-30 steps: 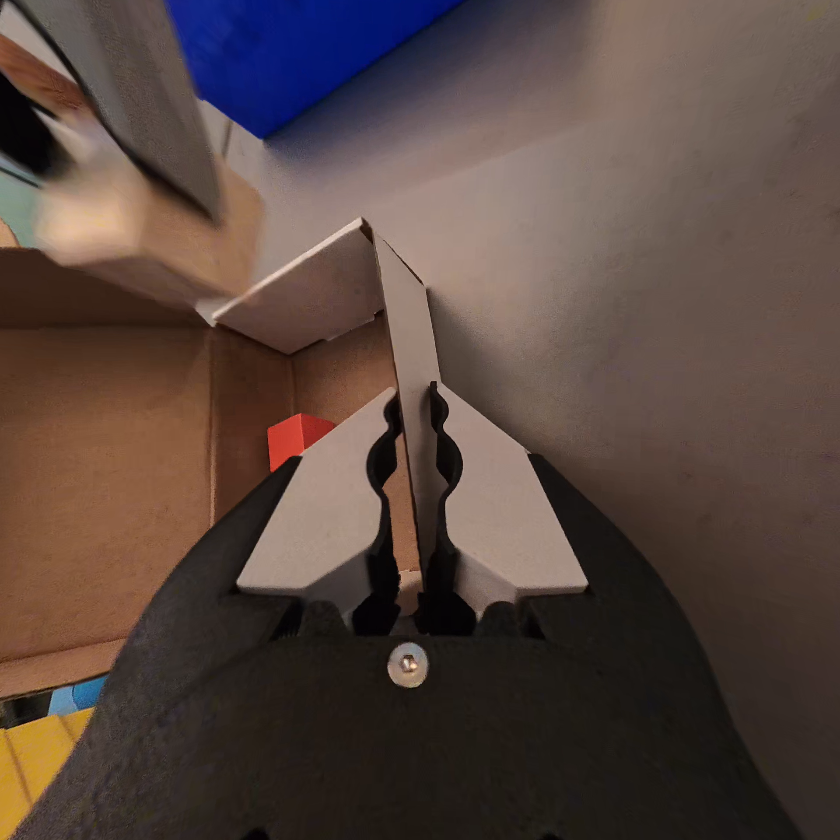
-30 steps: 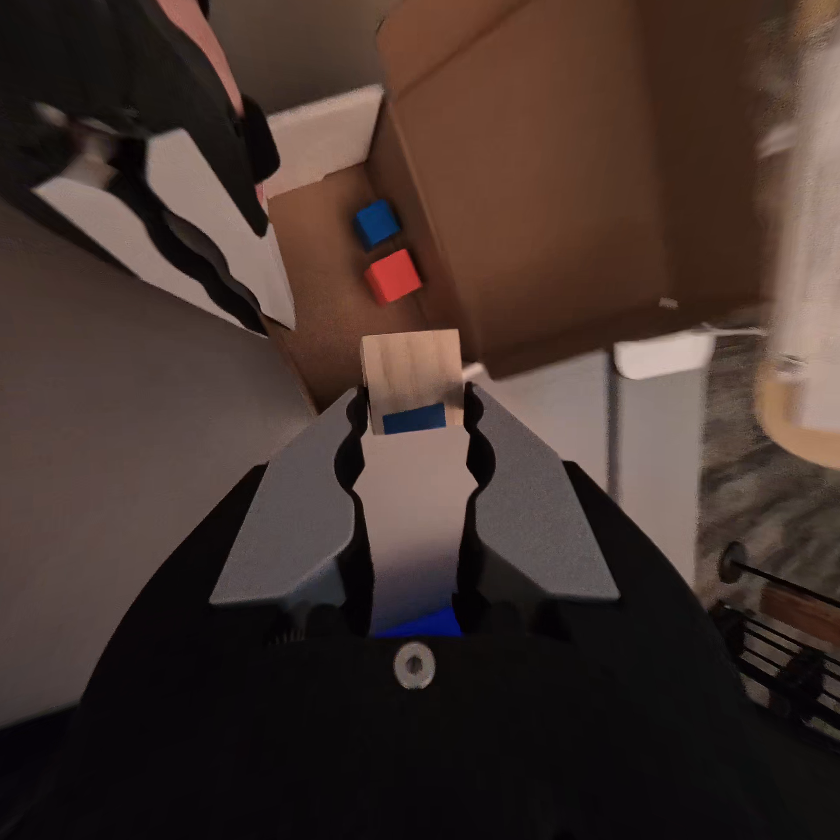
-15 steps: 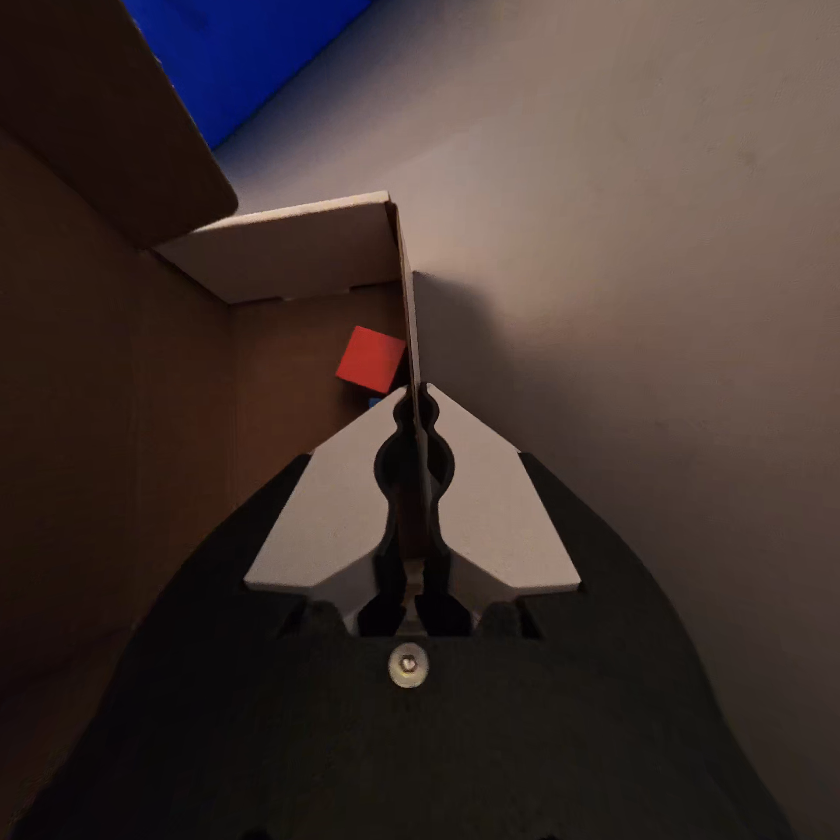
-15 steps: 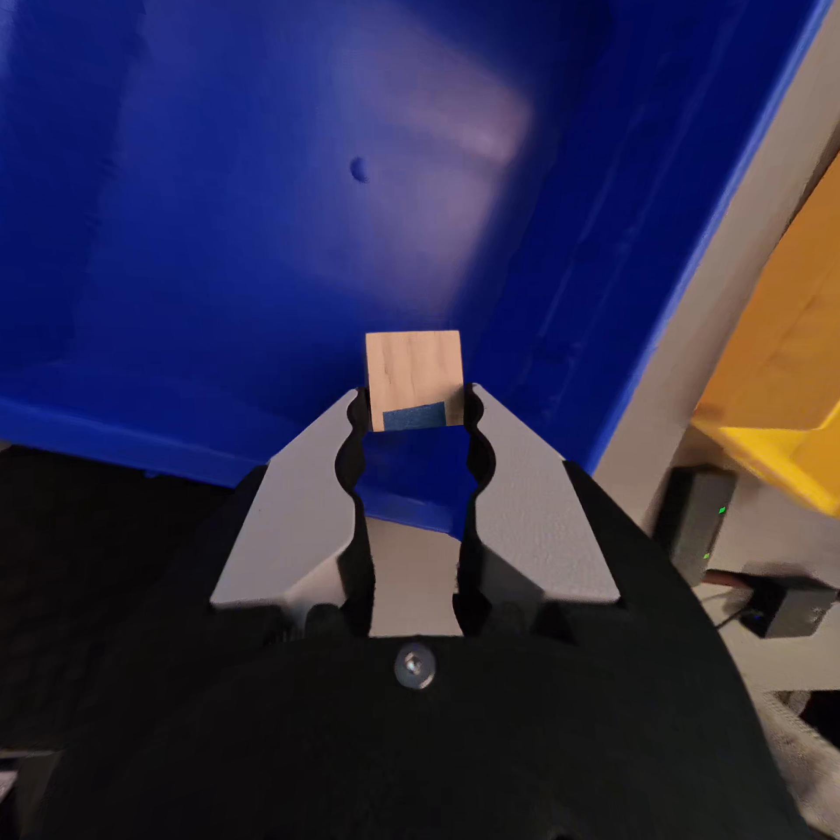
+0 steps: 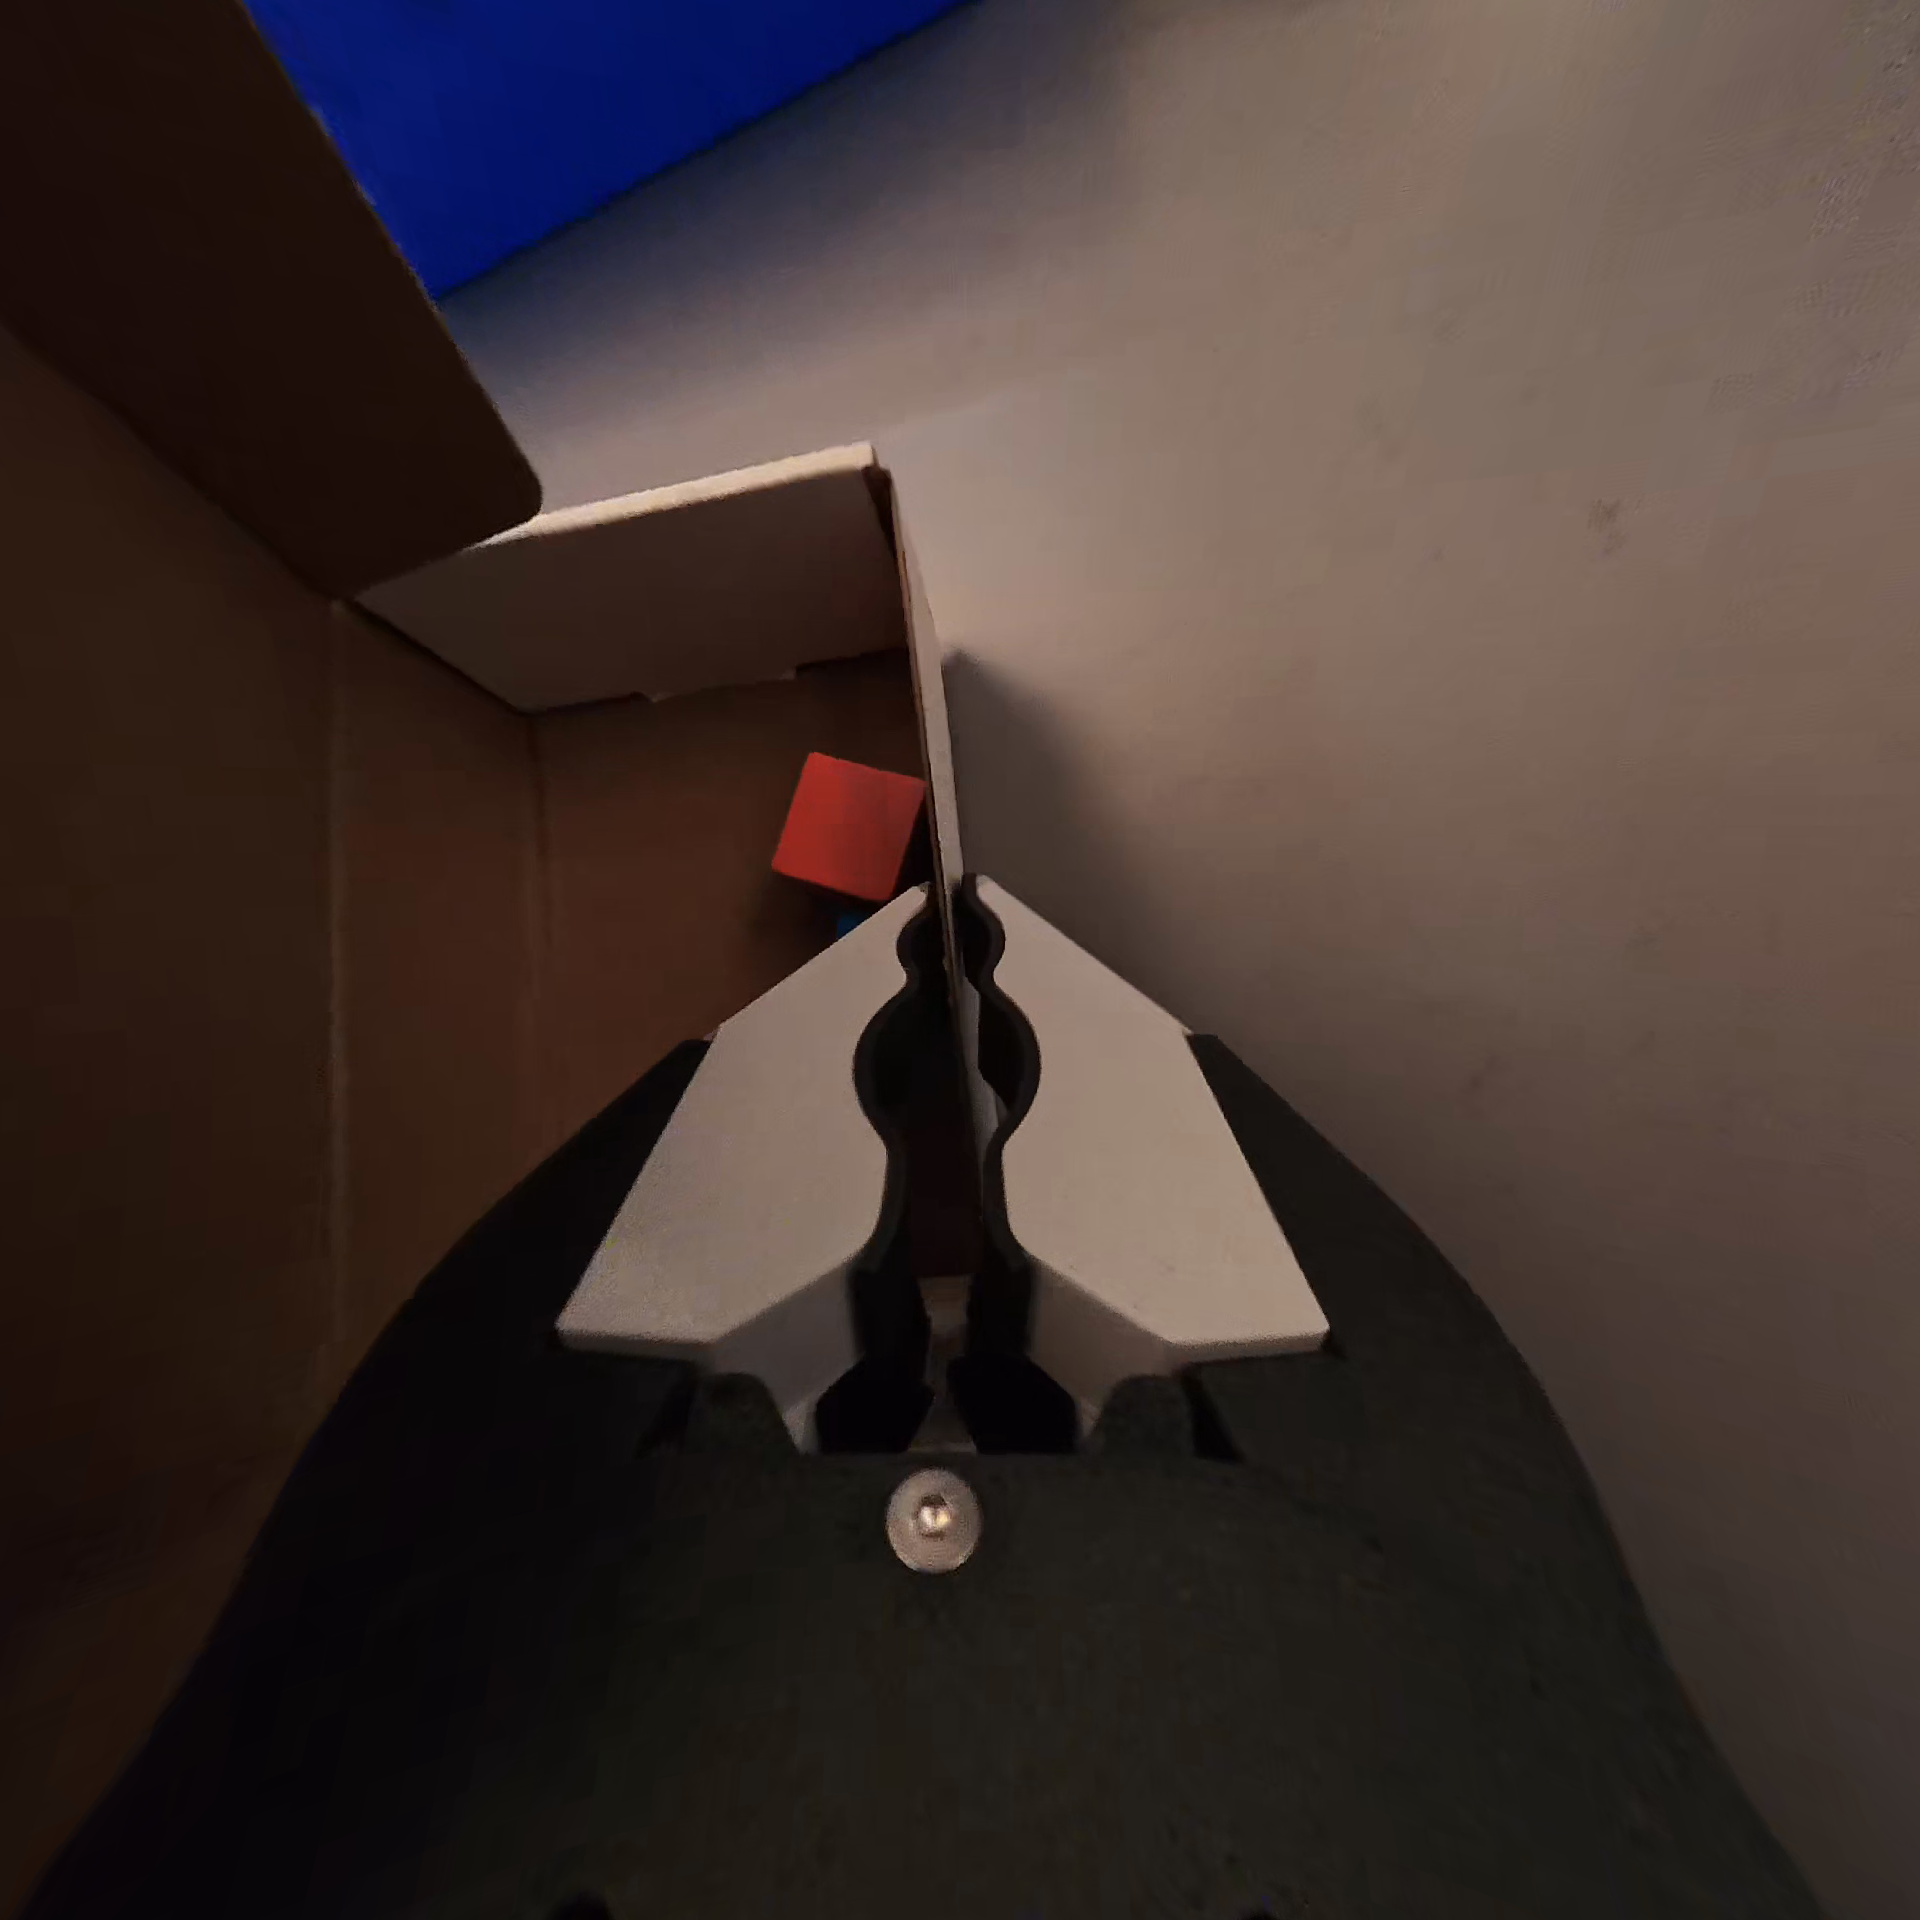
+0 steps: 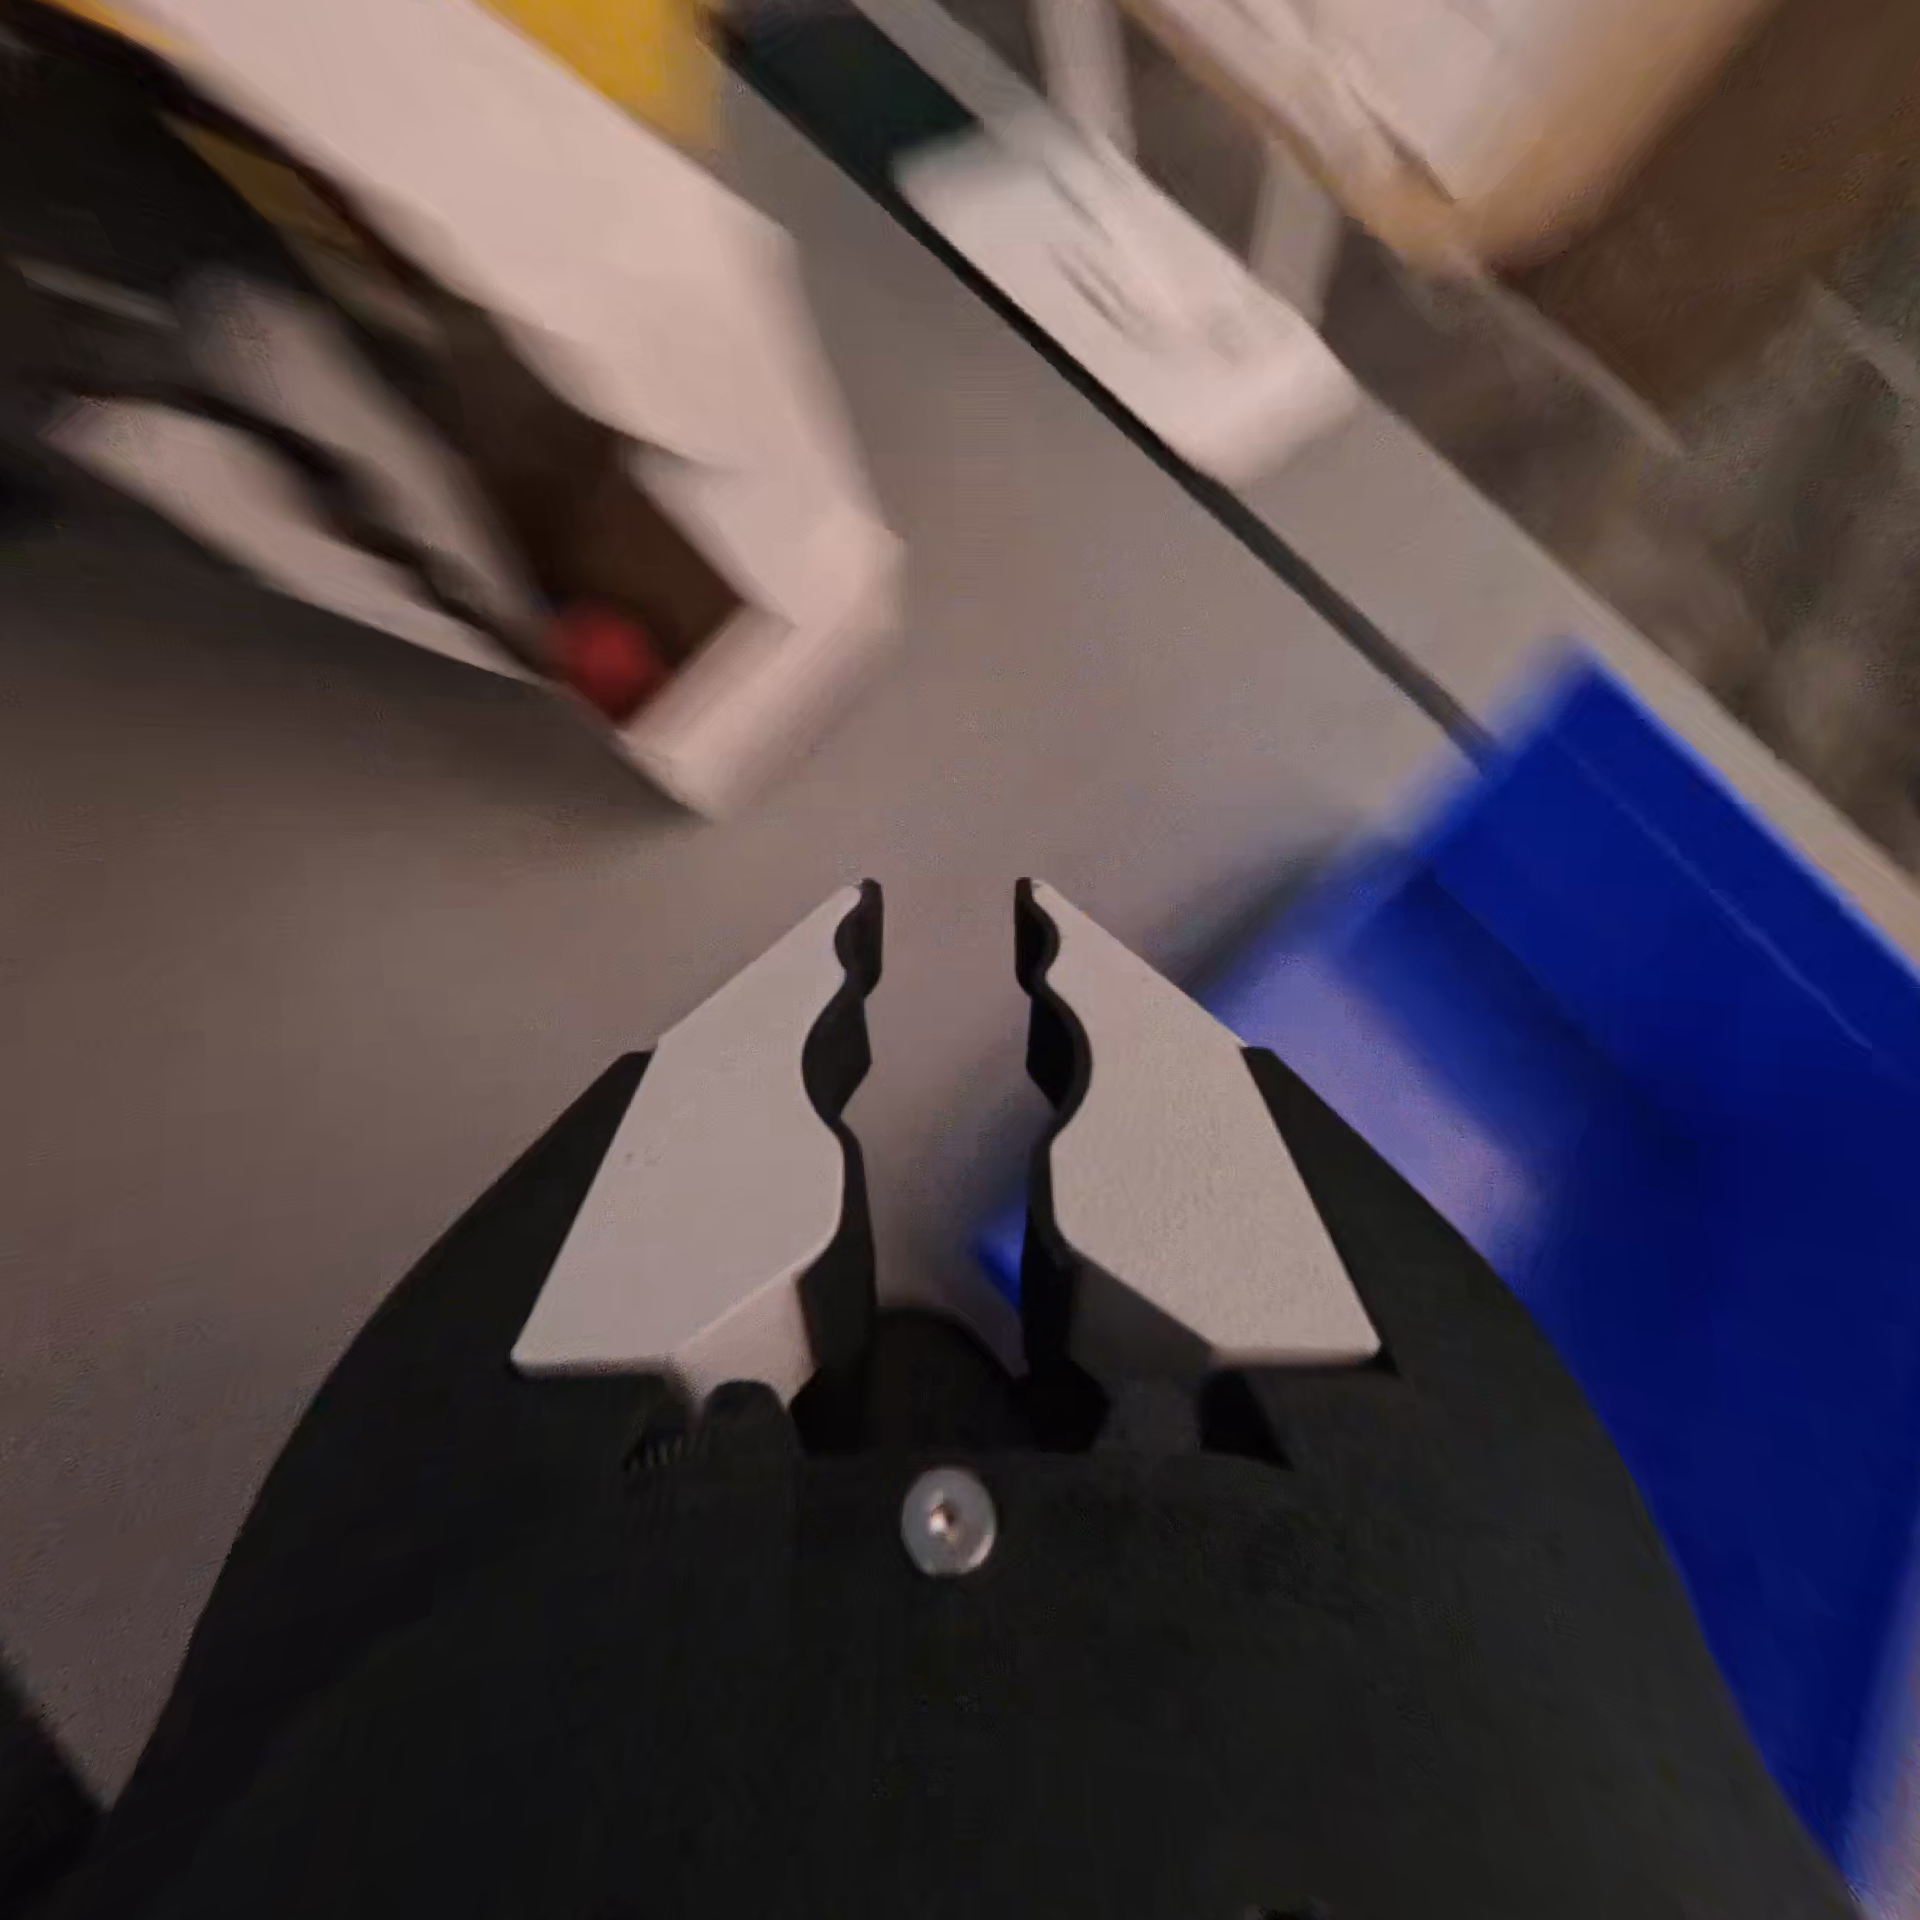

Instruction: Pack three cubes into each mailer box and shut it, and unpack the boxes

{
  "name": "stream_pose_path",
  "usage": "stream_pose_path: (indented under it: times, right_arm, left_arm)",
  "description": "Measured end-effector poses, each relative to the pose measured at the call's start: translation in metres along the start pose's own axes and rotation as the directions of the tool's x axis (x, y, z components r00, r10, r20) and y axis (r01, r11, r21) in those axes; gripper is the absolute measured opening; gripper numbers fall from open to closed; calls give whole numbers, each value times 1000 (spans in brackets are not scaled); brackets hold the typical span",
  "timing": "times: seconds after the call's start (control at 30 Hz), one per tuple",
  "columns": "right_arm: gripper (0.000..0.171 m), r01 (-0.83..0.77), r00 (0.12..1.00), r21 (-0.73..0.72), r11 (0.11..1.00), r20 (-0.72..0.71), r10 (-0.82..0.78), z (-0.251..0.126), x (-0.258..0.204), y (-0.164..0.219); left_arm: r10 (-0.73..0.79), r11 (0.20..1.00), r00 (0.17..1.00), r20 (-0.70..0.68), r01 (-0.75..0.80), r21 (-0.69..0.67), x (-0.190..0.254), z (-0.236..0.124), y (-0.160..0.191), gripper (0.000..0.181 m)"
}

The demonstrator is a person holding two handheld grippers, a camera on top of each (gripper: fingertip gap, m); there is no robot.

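Left tongs (image 5: 948, 899) pinch the white-outside, brown-inside mailer box (image 5: 675, 582) wall beside 1 red cube (image 5: 847, 826); right tongs (image 6: 948, 902) spread, empty

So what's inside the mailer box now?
A red cube sits inside the mailer box, with a sliver of a blue cube below it. The left gripper, clamping the wall, hides the rest.

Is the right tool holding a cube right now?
No, the right tool is open and empty, with only bare grey table showing between its fingers.
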State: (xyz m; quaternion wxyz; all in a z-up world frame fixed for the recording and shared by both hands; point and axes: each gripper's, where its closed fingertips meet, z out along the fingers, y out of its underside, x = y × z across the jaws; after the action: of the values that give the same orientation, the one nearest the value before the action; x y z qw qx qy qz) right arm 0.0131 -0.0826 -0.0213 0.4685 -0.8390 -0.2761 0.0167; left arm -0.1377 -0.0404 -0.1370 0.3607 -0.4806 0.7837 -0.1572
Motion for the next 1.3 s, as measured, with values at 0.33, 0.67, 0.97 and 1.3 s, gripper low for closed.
stream_pose_path:
  times: [0.33, 0.67, 0.97, 1.3]
  right_arm:
    - [24, 270, 920, -13, 963, 299, -254, 116, -105, -39]
    - [28, 590, 744, -184, 786, 502, -441, 158, -114, -23]
    - [24, 854, 414, -113, 508, 739, -531, 151, -120, -18]
    - [41, 988, 82, 33, 152, 722, -687, 160, -123, -14]
  left_arm:
    - [-12, 1000, 990, 137, 11, 9, -16, -22, 0, 29]
    - [-125, 992, 979, 161, 126, 6, -12, -42, 25, 15]
    - [-94, 996, 993, 73, 94, -8, -2, -42, 29, 2]
    - [97, 991, 994, 41, -100, 86, 2, -47, 30, 3]
